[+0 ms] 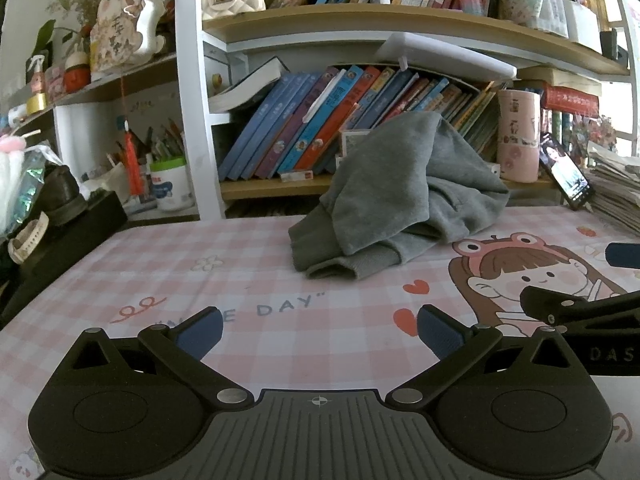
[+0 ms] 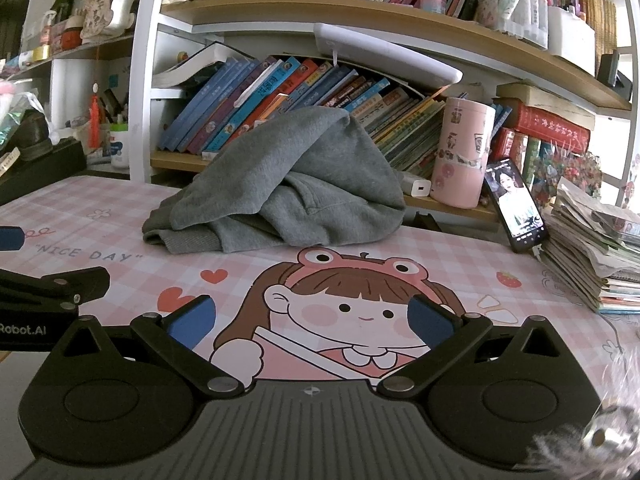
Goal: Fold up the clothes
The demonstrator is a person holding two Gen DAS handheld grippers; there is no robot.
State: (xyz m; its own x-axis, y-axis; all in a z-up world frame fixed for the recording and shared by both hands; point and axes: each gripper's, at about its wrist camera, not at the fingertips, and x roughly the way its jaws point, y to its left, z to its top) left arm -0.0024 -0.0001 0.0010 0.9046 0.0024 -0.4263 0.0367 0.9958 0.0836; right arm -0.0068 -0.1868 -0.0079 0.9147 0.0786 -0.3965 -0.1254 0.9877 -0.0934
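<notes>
Two wrist views, same moment. We see the left tool (image 1: pixel 319 334) low over the desk (image 1: pixel 120 272), blue pads (image 1: pixel 200 334) spread wide w/ nothing between them. The right tool (image 2: pixel 311 322) sits likewise: jaws wide apart, empty, above the cartoon girl print (image 2: pixel 340 300) on the pink check mat (image 2: pixel 120 208). The two tools are side by side; each view catches the other's black arm at its inner edge.

The gray garment (image 1: pixel 400 196) lies in a crumpled heap well ahead of both tools, at the far edge of the desk, apart from either. From the left tool it is ahead and slightly right; from the right tool, ahead and slightly left (image 2: pixel 288 188). Its top leans against the row of books (image 1: pixel 304 128) on the shelf behind; ribbed hem points toward the tools.

Ahead-right of the right tool: pink cup (image 2: pixel 460 152), phone (image 2: pixel 516 204) propped w/ screen lit, paper stack (image 2: pixel 588 248) just beside the phone.
</notes>
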